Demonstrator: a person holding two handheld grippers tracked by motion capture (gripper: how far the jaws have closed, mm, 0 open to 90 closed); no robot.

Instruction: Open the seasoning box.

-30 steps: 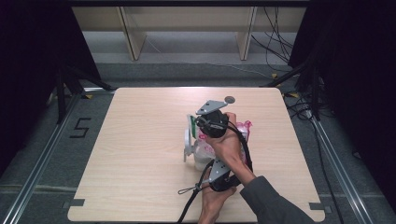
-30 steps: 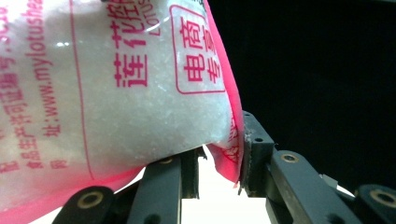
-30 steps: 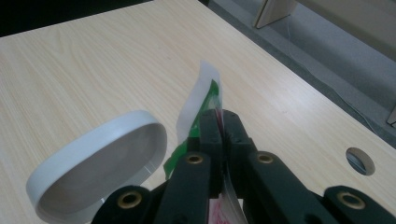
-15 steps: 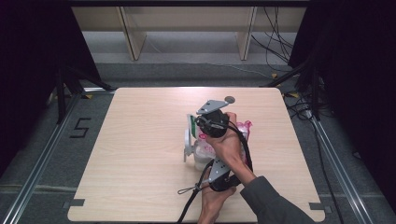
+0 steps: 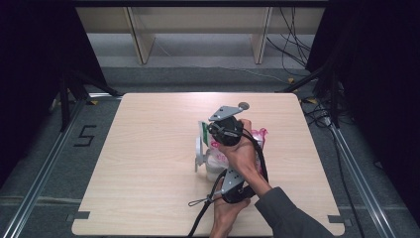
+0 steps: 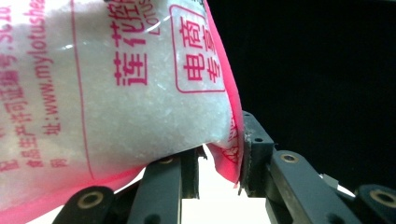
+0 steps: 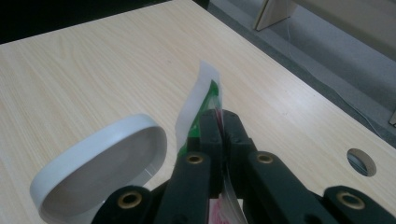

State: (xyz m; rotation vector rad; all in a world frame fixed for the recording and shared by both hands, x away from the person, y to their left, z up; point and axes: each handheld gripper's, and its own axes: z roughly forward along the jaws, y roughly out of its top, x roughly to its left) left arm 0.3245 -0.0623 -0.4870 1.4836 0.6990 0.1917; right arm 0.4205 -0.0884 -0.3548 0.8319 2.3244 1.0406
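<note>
Sugar-like white crystals filled the clear plastic bag with pink edges and red Chinese print (image 6: pixel 116 93), which was held up above the middle of the pale wooden table (image 5: pixel 148 163), over a white round container (image 5: pixel 214 166) that appeared to have its hinged lid (image 7: pixel 100 168) swung open beside it. Largest of the things in play, the bag hung between the two tools: the left gripper (image 6: pixel 219 163) had its jaws part-way closed, pinching the bag's lower pink seam, while the right gripper (image 7: pixel 219 123) had its jaws pressed tight together on the bag's upper end, at what seemed a white and green strip (image 7: pixel 203 93). In the high view the right hand (image 5: pixel 237 148) was farther out over the table and the left hand (image 5: pixel 230 210) nearer the table's front edge. Judging by this, the bag was gripped and lifted and the container stood ready; whether the bag was already opened could not be told, and pouring the crystals in seemed still to come.
</note>
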